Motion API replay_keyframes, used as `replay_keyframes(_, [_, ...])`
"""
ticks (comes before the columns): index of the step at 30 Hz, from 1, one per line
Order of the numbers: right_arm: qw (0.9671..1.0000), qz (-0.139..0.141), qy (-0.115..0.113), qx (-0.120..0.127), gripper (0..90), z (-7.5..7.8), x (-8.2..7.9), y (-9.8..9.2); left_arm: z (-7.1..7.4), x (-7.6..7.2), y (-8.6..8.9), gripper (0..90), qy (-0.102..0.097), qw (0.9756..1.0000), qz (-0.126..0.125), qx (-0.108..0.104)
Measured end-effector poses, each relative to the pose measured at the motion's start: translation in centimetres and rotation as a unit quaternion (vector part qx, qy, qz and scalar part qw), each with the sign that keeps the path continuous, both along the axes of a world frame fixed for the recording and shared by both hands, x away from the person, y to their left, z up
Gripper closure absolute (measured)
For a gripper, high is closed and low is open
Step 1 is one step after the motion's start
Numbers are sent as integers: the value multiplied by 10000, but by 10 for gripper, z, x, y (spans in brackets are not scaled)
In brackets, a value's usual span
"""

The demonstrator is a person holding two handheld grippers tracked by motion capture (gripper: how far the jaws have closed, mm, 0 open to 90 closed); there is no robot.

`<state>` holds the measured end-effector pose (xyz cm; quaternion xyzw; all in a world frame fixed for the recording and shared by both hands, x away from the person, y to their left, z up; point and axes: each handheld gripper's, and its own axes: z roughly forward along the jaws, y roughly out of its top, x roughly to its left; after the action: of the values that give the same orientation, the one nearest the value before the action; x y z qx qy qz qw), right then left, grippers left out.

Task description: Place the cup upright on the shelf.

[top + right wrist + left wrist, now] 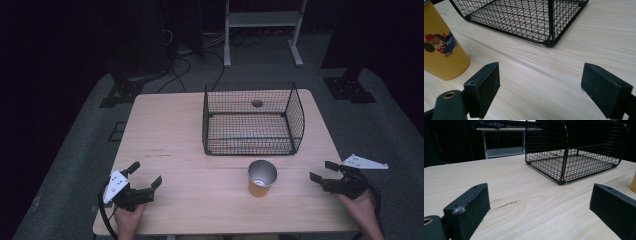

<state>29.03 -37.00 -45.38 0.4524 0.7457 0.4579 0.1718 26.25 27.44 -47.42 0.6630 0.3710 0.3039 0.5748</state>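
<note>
Yellow cup point(441, 47) — brown puppy print, silver inside; black wire basket point(252, 120); pale woodgrain table point(170, 135).

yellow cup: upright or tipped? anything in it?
Upright. The yellow cup stands on its base on the table, open mouth up, in front of the wire basket. The high view shows a bare silvery inside, so it looks empty.

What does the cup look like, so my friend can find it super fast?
Start at the black wire basket in the middle of the wooden table. Just in front of its open side stands one upright yellow cup, silvery inside. It has a cartoon puppy printed on it, and it is the only colourful thing there.
</note>
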Motion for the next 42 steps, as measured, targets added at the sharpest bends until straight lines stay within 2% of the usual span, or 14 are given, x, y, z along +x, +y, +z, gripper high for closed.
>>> replay_keyframes(13, [9999, 101, -71, -15, 137, 4, -8, 10, 0, -1, 0, 22, -21, 10000, -49, 2])
replay_keyframes(17, [9997, 178, -102, -97, 134, 6, -11, 16, 0, -1, 0, 22, -37, 10000, -48, -8])
replay_keyframes(32, [9970, 669, -272, -269, 124, 13, -24, 45, 0, -1, -1, 22, -33, 10000, -39, 30])
replay_keyframes(42, [9951, 851, -362, -354, 123, 16, -32, 58, 0, -1, -1, 22, -34, 10000, -33, 37])
